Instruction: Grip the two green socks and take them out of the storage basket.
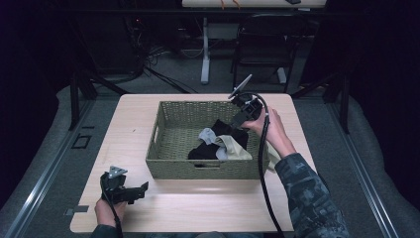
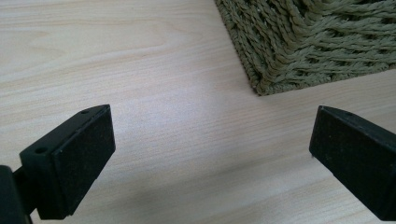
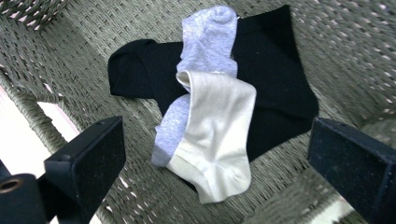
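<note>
The right hand-held gripper (image 3: 212,172) hangs with its jaws wide apart and empty over the cream sock (image 3: 215,140), which lies on a grey sock (image 3: 205,42) and black socks (image 3: 275,79) inside the woven basket (image 1: 173,166). The left hand-held gripper (image 2: 210,158) is also open, low over the tabletop (image 2: 140,56) near the basket's corner.

Olive basket, pale wood, three shades of sock

The woven basket (image 1: 171,148) was a dull olive green, its plaited strands lighter on the ridges. Inside lay a black ribbed sock (image 3: 275,93), a pale grey sock (image 3: 208,39) and a cream sock (image 3: 215,135). The table (image 1: 198,206) was light blond wood with faint grain. Both grippers (image 1: 143,188) (image 1: 236,120) were matt black, and the person's sleeve (image 1: 309,193) carried a dark grey camouflage pattern.
</note>
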